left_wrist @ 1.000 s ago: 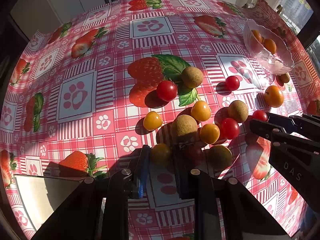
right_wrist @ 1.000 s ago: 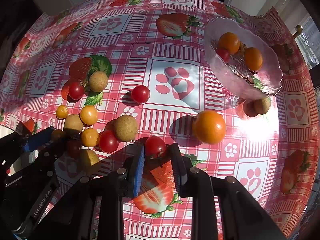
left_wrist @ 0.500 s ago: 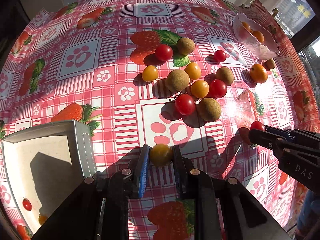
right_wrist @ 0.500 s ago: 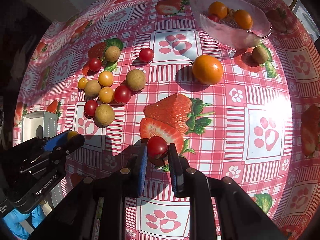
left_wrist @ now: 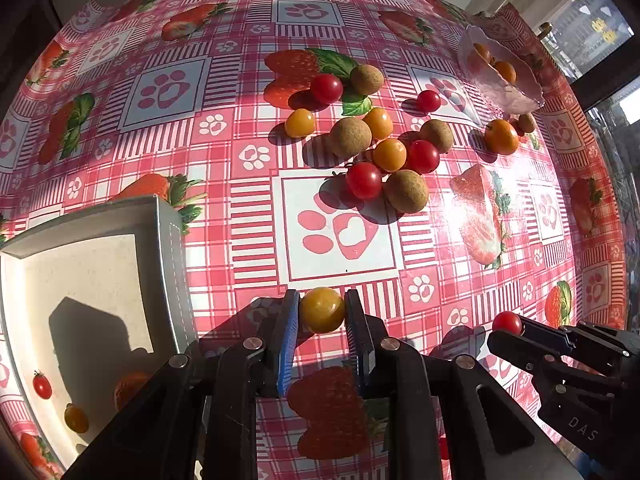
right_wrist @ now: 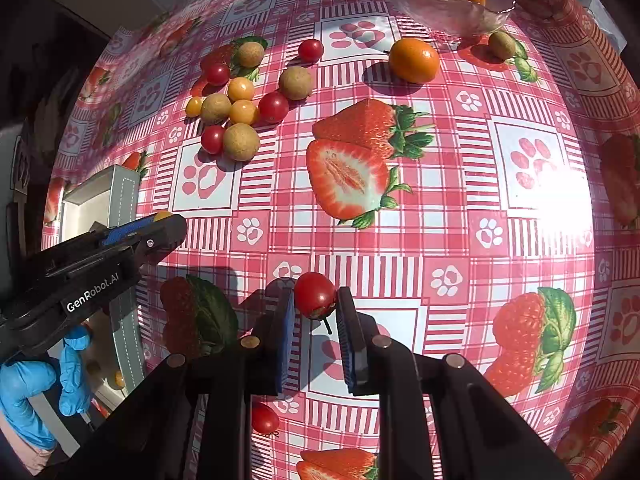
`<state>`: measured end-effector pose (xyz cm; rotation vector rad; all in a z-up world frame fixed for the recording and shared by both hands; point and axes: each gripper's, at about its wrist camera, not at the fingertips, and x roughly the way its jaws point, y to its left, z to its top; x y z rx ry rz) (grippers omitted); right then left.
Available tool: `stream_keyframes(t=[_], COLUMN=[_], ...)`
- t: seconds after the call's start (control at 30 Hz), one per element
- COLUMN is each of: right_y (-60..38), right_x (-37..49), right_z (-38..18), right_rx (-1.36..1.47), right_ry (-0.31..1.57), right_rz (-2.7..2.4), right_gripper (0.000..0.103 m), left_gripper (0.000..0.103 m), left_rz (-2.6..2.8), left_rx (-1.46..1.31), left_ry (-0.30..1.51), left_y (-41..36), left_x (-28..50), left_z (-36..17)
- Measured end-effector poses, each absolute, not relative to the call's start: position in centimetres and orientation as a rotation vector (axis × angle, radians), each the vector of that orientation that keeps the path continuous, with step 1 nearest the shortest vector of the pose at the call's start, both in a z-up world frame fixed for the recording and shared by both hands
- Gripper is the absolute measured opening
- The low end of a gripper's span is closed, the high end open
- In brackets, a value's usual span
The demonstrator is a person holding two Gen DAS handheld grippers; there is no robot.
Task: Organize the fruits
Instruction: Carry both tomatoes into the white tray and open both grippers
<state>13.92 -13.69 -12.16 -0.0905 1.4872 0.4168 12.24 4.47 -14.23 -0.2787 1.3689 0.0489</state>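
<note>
My left gripper (left_wrist: 322,312) is shut on a yellow cherry tomato (left_wrist: 322,309), held above the tablecloth just right of the white square tray (left_wrist: 168,240). The tray holds a red tomato (left_wrist: 42,386) and a yellow tomato (left_wrist: 76,419). My right gripper (right_wrist: 315,300) is shut on a red cherry tomato (right_wrist: 315,294); it also shows in the left wrist view (left_wrist: 506,322). A cluster of red tomatoes, yellow tomatoes and brown longans (left_wrist: 384,152) lies further out on the cloth. The left gripper shows in the right wrist view (right_wrist: 160,224) by the tray (right_wrist: 124,196).
A glass bowl (right_wrist: 452,12) with orange fruits stands at the far right. A big orange (right_wrist: 414,60) and a longan (right_wrist: 502,45) lie beside it. A loose red tomato (right_wrist: 264,419) lies under my right gripper. A blue-gloved hand (right_wrist: 36,384) holds the left gripper.
Both grippers have lifted their tomatoes and pulled back from the fruit cluster towards the near side. The left one has come closer to the tray.
</note>
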Motion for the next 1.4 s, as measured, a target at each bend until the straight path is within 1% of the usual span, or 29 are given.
stream_keyframes(t=[0.27,0.6,1.0,1.4], right_y=[-13.9,-12.1,-7.5,1.5], right_x=[11.1,8.3,6.1,6.5], right_z=[-11.1,-9.5,-8.5,-8.1], right_rx=[-0.104,-0.142,-0.187,-0.267], right_ry=[1.509,1.502,1.499,1.479], right_rz=[0.426,0.463,0.537,0.670], right_gripper=[0.023,0.023,0.023,0.023], left_gripper=[0.024,0.024,0.024,0.024], left_rz=[0.016,0.073,0.196,0.288], left_rx=[-0.277,-0.343,-0.375,-0.397], left_ry=[1.337,1.300,1.298,1.285], left_y=[3.1,5.6,11.4,17.3], left_x=[8.2,3.5,-1.5,-1.6], left_z=[-10.8,-7.9,-7.6,-8.2])
